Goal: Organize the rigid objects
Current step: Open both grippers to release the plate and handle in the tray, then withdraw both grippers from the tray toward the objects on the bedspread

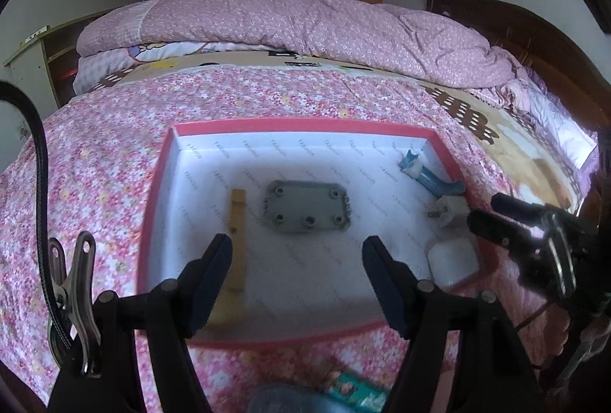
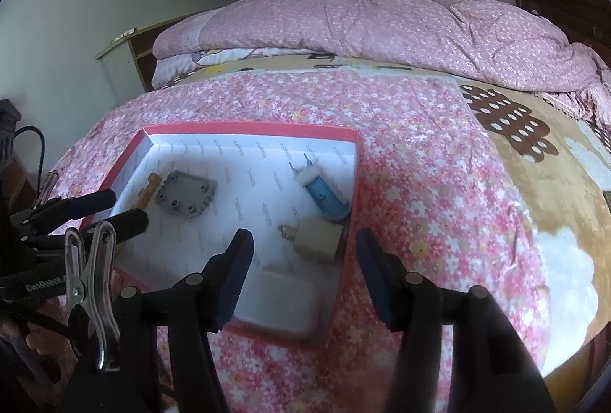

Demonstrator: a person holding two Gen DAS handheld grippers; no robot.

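Both grippers hang over the box [image 1: 160, 183], jaws wide apart, holding nothing: the left gripper [image 1: 298, 283] mid-box, the right gripper [image 2: 305, 275] above its right wall.

The right gripper [image 2: 303, 275] hangs wide apart over the red box [image 2: 345, 222], above a white case [image 2: 280, 306] on the bed [image 2: 439, 183].

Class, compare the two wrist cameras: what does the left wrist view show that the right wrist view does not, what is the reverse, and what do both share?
Left wrist view only: a green packet on the floral bedspread near the camera, and the right gripper seen from the side.

Right wrist view only: the left gripper reaching over the box's left edge.

Both: the red-rimmed box holding a grey plate, wooden piece, blue part, plug and white case.
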